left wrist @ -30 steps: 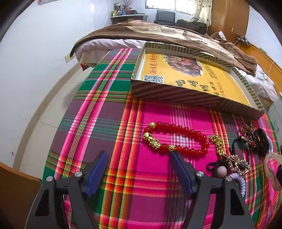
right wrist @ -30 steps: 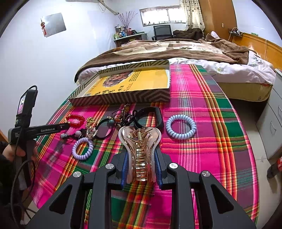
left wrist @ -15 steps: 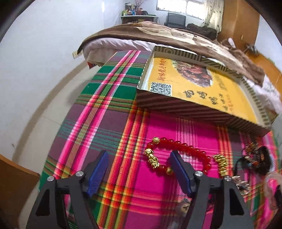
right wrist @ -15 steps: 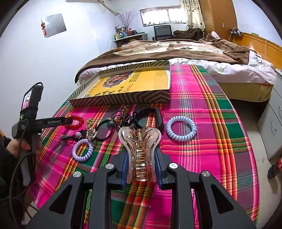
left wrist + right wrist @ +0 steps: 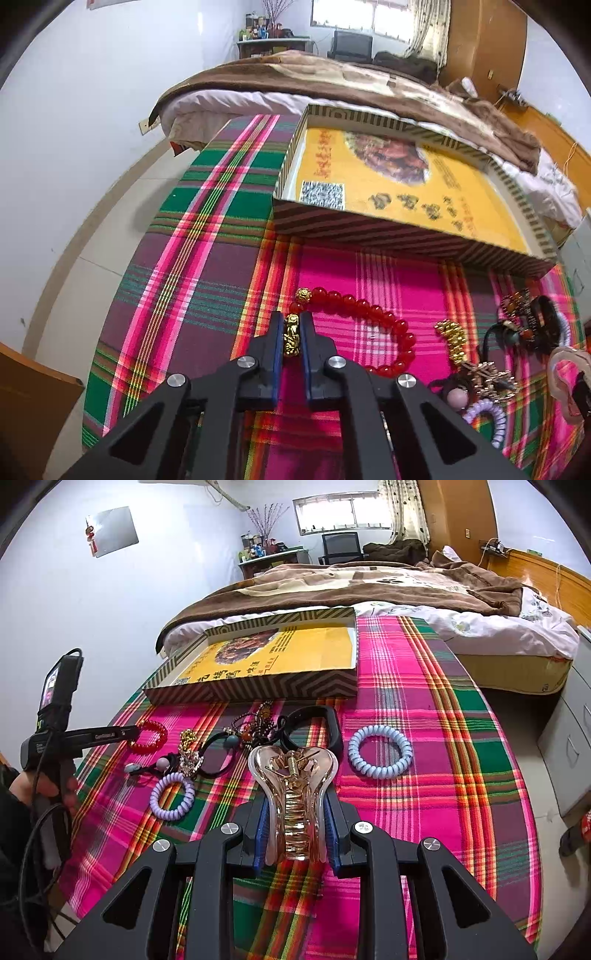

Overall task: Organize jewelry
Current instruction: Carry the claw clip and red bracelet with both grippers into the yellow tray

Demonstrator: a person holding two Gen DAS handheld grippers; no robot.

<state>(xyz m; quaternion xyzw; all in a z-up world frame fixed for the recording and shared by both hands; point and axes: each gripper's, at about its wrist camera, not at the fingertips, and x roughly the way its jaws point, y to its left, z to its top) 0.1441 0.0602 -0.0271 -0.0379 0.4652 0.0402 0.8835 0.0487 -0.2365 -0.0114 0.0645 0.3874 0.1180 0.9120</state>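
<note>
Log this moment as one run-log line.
left gripper: shut on red bead bracelet at gold charm | right gripper: holding hair claw clip | striped box: empty

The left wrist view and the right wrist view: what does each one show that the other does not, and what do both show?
Only the left wrist view shows the gold charm of the red bead bracelet pinched in the left tool.

Only the right wrist view shows the light blue spiral hair tie, the hand holding the left tool, and the translucent pink claw hair clip fully, gripped by the right tool.

Both show the yellow-lined striped cardboard box, the plaid cloth and the purple spiral hair tie.
</note>
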